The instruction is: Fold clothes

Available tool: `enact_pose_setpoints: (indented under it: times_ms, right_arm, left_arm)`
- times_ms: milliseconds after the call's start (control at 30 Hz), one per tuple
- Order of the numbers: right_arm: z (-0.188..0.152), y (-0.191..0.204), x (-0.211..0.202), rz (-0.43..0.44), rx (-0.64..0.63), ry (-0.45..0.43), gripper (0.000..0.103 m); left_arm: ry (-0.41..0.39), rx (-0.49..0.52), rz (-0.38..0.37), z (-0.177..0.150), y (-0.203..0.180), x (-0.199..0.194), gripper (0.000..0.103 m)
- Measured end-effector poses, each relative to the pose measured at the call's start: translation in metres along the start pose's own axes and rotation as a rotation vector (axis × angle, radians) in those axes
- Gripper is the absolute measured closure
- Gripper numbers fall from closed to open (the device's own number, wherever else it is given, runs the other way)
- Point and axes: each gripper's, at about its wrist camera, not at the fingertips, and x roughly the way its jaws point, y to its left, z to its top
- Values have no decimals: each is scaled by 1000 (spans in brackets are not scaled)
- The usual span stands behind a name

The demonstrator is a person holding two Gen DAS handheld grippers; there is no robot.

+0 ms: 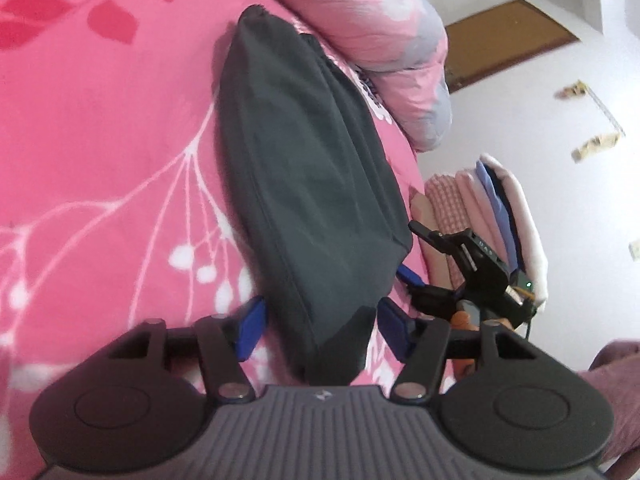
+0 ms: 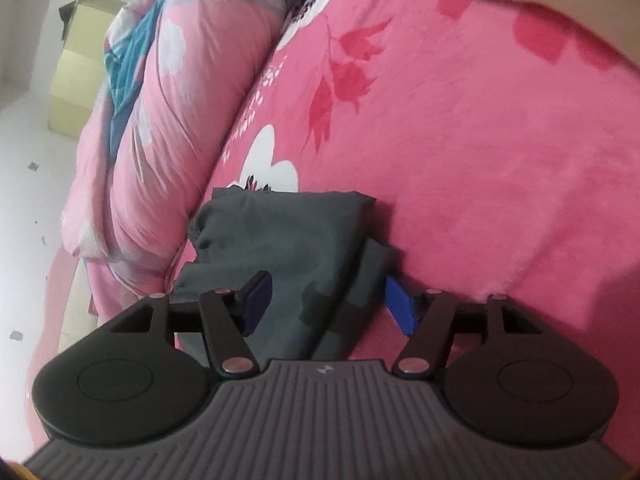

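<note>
Lying folded on the pink bed [image 1: 100,152], the grey garment [image 1: 308,184] sits between both released tongs, left [image 1: 320,332] and right [image 2: 328,308], pads clear of cloth.

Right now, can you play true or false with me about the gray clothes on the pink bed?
1. The dark gray garment lies folded on the pink floral blanket. True.
2. The left gripper is clamped shut on the garment. False: its blue pads stand apart, the cloth's end between them.
3. The right gripper is open. True.
4. A rolled pink quilt lies beside the garment. True.
5. The stack of folded fabrics sits on top of the garment. False: it sits off to the side.
</note>
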Motion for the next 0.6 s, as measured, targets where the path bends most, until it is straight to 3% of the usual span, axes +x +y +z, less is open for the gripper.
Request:
enact_pose_setpoints:
  times_ms: [67,133,167,200,233,300,467,600]
  right_arm:
    - [3,1,6,6,4,6,43]
    - [3,3,11,10,-1,11,57]
    - [3,1,14,14,11,20,78]
    - [2,-2,18,24,33,32,92]
    - [0,-6,21,43,63,38,94]
    - [-7,-6,19,66,83,11,97]
    - [-29,15,-18,116,47,-48,98]
    - [-64,31,-61,135,-7,-54,98]
  left_arm:
    - [7,-11,1,2,1,6,51]
    - [5,-15,15,1,0,11,65]
    - [6,-11,31,1,-1,14,70]
    - [8,-11,47,0,-2,16,81]
    - [9,-11,63,0,-2,17,90]
    - [-1,-25,65,-1,-3,12,96]
    - [-49,-10,2,-2,-10,-26,98]
    - [-27,56,-21,-15,-17,-71,97]
